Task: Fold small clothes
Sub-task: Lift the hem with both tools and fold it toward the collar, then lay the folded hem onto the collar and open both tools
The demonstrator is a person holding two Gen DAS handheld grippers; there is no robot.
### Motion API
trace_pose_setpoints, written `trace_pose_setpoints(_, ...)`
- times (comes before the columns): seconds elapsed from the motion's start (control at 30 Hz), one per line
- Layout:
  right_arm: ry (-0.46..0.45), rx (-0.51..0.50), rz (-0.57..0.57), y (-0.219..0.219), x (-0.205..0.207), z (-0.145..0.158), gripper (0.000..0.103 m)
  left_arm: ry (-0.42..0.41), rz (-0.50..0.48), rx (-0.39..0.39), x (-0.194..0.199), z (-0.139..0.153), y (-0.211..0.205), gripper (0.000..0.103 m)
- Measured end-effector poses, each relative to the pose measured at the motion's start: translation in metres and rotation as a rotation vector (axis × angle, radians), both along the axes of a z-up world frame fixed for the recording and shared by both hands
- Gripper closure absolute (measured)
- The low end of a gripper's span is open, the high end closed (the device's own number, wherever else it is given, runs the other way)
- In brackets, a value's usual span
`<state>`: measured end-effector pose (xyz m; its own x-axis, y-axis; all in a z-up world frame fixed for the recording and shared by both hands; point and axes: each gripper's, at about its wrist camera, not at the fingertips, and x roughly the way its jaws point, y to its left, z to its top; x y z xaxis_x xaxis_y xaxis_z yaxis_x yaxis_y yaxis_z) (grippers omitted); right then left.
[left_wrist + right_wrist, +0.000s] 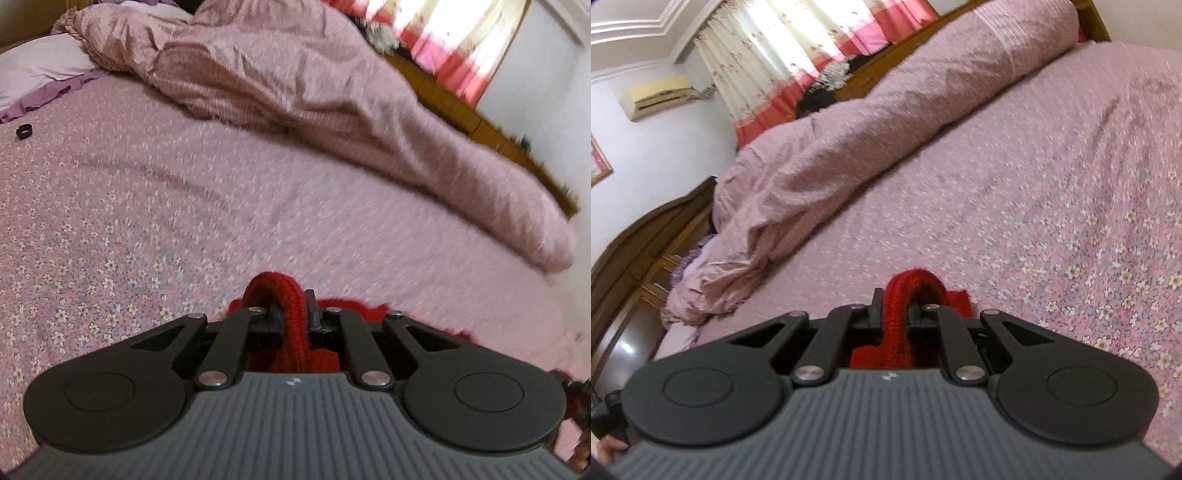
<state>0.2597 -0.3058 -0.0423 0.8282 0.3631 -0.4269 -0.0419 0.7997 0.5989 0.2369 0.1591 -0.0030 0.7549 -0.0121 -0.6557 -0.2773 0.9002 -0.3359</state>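
A red knitted garment is pinched in my left gripper, which is shut on a bunched fold of it; more red knit shows behind the jaws and to the right. In the right wrist view my right gripper is shut on another fold of the same red knit, which loops up over the fingertips. Both grippers hang over the pink flowered bedsheet, tilted downward. Most of the garment is hidden under the gripper bodies.
A rumpled pink duvet lies rolled along the far side of the bed. A pale pillow and a small black ring sit at the left. Wooden bed frame, curtains and wall air conditioner lie beyond.
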Motion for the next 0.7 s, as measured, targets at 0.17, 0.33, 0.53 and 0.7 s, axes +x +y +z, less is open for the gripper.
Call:
trace_pose_setpoints(0.17, 0.097, -0.049, -0.012, 0.005, 0.009, -0.028, 0.089, 0.056, -0.004, 0.008, 0.002, -0.022, 0.003, 0.092)
trace_pose_setpoints(0.33, 0.100, -0.013, -0.002, -0.001, -0.001, -0.031, 0.080, 0.049, -0.008, -0.052, -0.010, -0.006, 0.013, 0.089)
trace_pose_setpoints(0.53, 0.039, -0.025, -0.044, -0.008, -0.028, -0.001, 0.037, -0.013, 0.033, -0.028, -0.035, 0.029, 0.008, 0.037)
trace_pose_setpoints(0.7, 0.018, -0.011, -0.015, -0.004, -0.052, 0.016, 0.037, -0.040, -0.016, 0.002, -0.049, 0.041, -0.007, 0.036)
